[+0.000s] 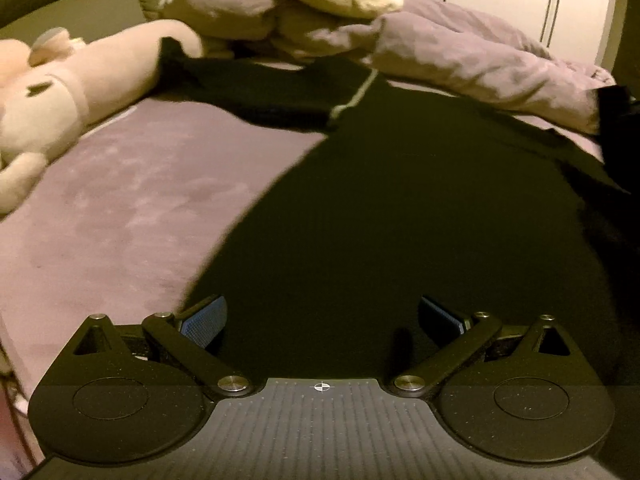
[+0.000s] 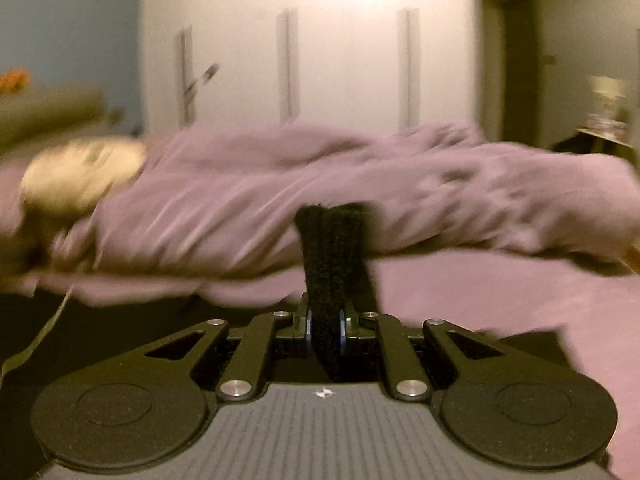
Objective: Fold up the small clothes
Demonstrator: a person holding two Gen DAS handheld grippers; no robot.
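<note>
A: Lying across the mauve bed point(image 1: 120, 200), centre frame: black garment point(image 1: 400, 220). Left tongs point(image 1: 322, 322) gaping, gripping nothing.

B: Right tongs point(image 2: 325, 326) clamping a bunched black edge, lower centre; probably lifting it for folding over.

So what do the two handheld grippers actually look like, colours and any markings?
Both match. The left gripper and right gripper are matte black, with two round discs at the base, slanted linkage bars with silver rivets, and blue textured pads on the fingers. A grey ribbed plate carries a small white crosshair mark. No cables or sleeves show.
</note>
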